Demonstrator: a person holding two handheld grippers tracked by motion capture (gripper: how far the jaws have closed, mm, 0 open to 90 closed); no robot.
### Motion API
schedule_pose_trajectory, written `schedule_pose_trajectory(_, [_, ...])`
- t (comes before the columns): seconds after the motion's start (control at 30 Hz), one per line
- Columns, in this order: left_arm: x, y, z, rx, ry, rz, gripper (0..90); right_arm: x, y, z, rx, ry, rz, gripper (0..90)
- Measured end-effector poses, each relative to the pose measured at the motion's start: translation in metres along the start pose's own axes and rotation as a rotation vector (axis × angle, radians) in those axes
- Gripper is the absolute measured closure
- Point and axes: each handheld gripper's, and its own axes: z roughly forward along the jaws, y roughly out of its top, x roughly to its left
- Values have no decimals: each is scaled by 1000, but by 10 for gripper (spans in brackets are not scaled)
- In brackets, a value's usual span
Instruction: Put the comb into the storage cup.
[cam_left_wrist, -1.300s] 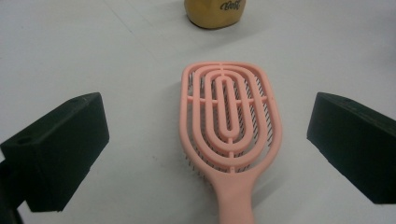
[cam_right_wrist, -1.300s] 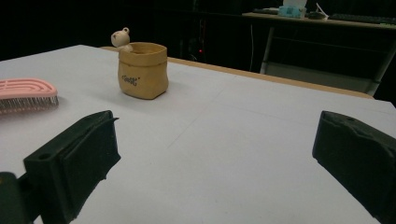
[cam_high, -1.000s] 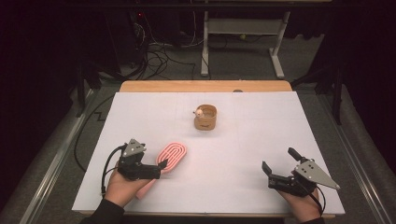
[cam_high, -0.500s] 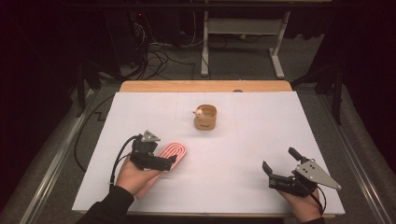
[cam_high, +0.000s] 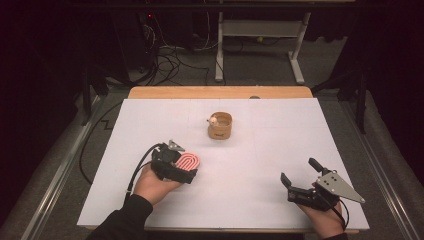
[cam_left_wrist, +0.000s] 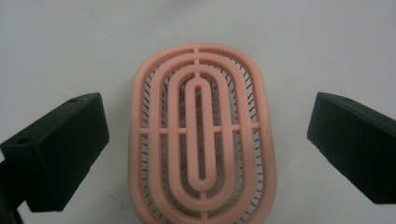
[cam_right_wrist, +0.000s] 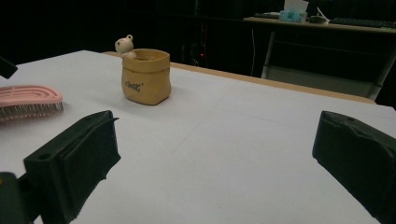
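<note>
Left claw (cam_high: 186, 168) hangs spread wide over the pink brush (cam_high: 188, 161), one jaw on either side of it and neither touching; a second ago it sat further back toward the person, behind the brush. That brush lies bristles down on the white table (cam_high: 250, 150), at its near left part. Right claw (cam_high: 295, 186) rests released at the near right, where it was before, well apart from the brush. Between them, further up the table, stands a small tan pouch (cam_high: 220, 126) with a toy bear (cam_high: 213, 120) at its rim. Nothing stands between the jaws and the brush.
</note>
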Motion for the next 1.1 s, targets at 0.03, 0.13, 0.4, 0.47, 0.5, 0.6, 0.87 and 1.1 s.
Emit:
schedule_pose_trajectory(0.03, [0,1,2,15,7,0,0,0,0,0,0,0,-1,9])
schedule_pose_trajectory(0.13, [2,3,5,41,11,-5,0,-1,0,-1,-1,-1,1,9])
schedule_pose_trajectory(0.4, [3,3,10,84,8,-16,0,-1,1,-2,-4,-2,1,9])
schedule_pose_trajectory(0.47, [2,3,11,95,4,-15,0,-1,1,-2,-4,-1,1,9])
schedule_pose_trajectory(0.5, [3,3,11,97,1,-16,0,0,1,-1,-3,-2,1,9])
schedule_pose_trajectory(0.6, [4,3,13,107,0,-25,0,-1,1,-1,-4,-3,1,9])
schedule_pose_trajectory(0.87, [3,3,15,138,1,-13,24,-1,0,-1,-3,-2,3,8])
schedule_pose_trajectory(1.1, [3,3,14,131,-9,-9,125,-1,0,-1,-2,-3,5,9])
